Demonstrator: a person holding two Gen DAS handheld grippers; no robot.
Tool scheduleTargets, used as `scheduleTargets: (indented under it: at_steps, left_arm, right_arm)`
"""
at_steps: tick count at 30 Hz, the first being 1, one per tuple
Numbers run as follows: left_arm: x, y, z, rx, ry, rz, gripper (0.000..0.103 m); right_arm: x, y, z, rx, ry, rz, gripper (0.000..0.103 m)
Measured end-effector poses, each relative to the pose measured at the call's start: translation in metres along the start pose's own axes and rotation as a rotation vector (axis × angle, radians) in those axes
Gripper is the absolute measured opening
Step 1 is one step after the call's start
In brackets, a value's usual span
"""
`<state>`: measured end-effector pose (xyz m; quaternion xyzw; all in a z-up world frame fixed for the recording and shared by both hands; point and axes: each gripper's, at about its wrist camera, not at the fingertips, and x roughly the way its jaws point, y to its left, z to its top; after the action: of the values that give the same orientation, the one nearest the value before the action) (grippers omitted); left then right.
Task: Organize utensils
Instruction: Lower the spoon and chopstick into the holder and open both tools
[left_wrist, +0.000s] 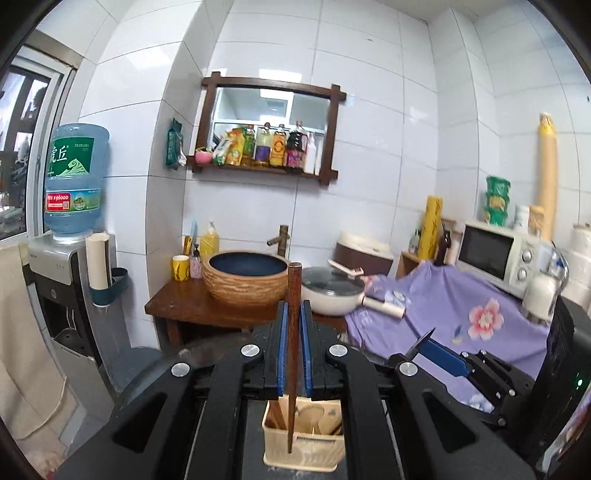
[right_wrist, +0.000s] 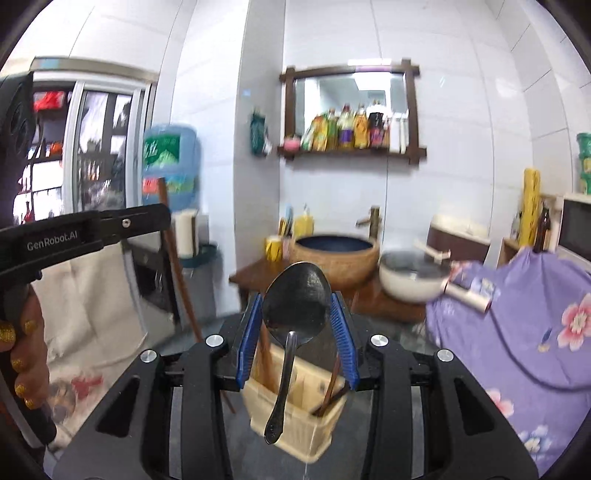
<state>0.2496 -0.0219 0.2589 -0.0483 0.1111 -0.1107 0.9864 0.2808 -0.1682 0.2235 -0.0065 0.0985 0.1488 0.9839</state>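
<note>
Left wrist view, chopstick upright in left gripper, tip down.

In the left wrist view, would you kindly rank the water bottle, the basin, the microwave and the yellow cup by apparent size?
Largest to smallest as they look:
1. Water bottle
2. Basin and microwave: look alike, and fisheye stretch at the edge makes ranking unsure
3. Yellow cup

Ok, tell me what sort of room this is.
Most likely a home kitchen or washroom corner: a microwave on the counter, a lidded pan beside a bowl-shaped basin with a tap, and sauce bottles on the wall shelf.
</note>
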Motion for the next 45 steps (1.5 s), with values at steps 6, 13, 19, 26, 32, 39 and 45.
scheduleTargets:
  at_steps: [6,13,19,26,32,39,45]
  left_arm:
    - [0.035,-0.002,0.004,-0.022,-0.009,0.069,0.007]
    - [0.069,0.011,-0.015,-0.098,0.026,0.071,0.007]
    - [0.060,0.009,0.008,-0.094,-0.012,0.041,0.007]
    - [0.074,0.000,-0.006,-0.060,0.003,0.051,0.007]
    - [0.101,0.005,-0.047,-0.053,0.098,0.059,0.007]
    - [0.118,0.012,-0.089,-0.045,0.197,0.048,0.007]
    - [0.123,0.016,-0.106,-0.047,0.252,0.037,0.008]
  right_arm:
    - [0.034,-0.005,0.006,0.000,-0.020,-0.049,0.038]
    - [0.069,-0.007,-0.032,-0.025,0.013,-0.093,0.038]
    - [0.083,-0.018,-0.047,-0.009,0.037,-0.104,0.038]
    - [0.088,-0.019,-0.043,0.000,0.017,-0.094,0.038]
    - [0.098,-0.009,-0.077,-0.050,0.064,-0.090,0.038]
    - [0.105,0.000,-0.112,-0.059,0.124,-0.073,0.038]
    - [0.106,0.004,-0.132,-0.060,0.156,-0.075,0.038]
